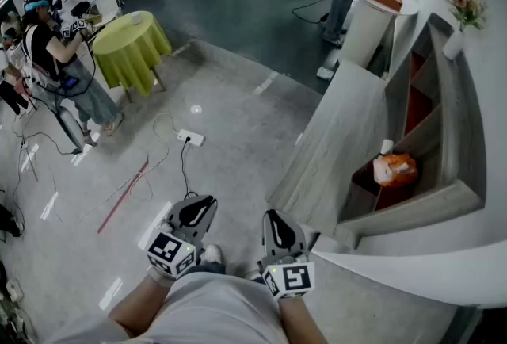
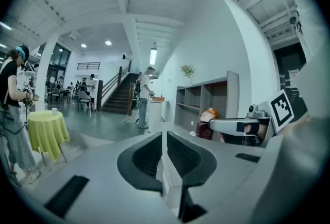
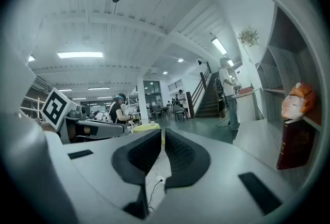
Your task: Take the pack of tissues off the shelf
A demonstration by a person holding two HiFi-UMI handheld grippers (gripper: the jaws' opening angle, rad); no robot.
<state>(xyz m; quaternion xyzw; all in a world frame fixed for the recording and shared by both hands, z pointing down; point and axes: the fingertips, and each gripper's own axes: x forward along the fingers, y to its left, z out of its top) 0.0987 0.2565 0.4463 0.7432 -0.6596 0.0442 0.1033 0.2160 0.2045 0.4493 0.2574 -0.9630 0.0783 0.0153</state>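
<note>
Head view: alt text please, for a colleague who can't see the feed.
The left gripper and right gripper are held low near the person's body, jaws together and empty, apart from the grey shelf at right. The orange-and-white pack of tissues sits untouched in a shelf compartment. A round table with a green cloth stands on the floor beyond.

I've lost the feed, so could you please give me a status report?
Left gripper shut, empty; right gripper shut, empty. Pack of tissues on shelf, untouched. Nothing in the way.

A person (image 1: 49,57) stands just left of the yellow-draped table (image 1: 136,45); a white power strip (image 1: 191,137) lies on the floor (image 1: 238,97) near it.
</note>
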